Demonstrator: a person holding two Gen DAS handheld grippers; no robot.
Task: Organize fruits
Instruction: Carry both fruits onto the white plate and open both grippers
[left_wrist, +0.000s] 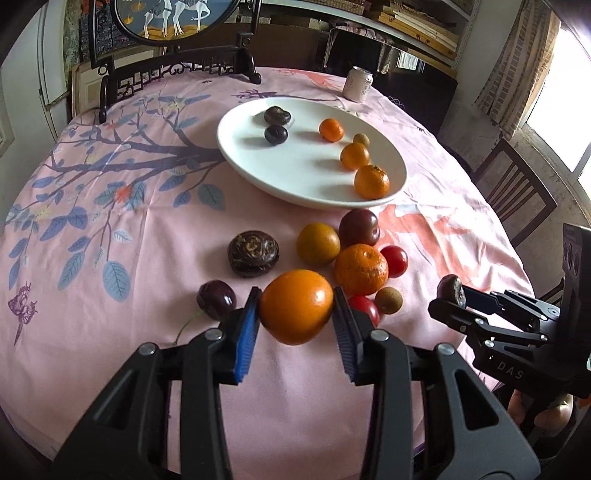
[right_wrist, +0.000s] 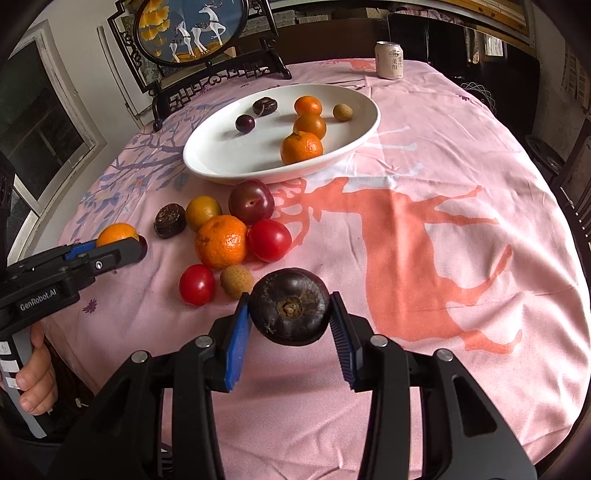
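1. Clamping an orange between its pads, the left gripper holds it clear of the tablecloth, presumably bound for the white plate.
2. The right gripper grips a dark water chestnut likewise, above the cloth near the loose fruit.

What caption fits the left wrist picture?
Left tool grips an orange above the pink tablecloth, white plate ahead.

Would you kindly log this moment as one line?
left gripper: shut on orange | right gripper: shut on water chestnut | plate: six fruits

Pink floral tablecloth; white plate; orange fruit.
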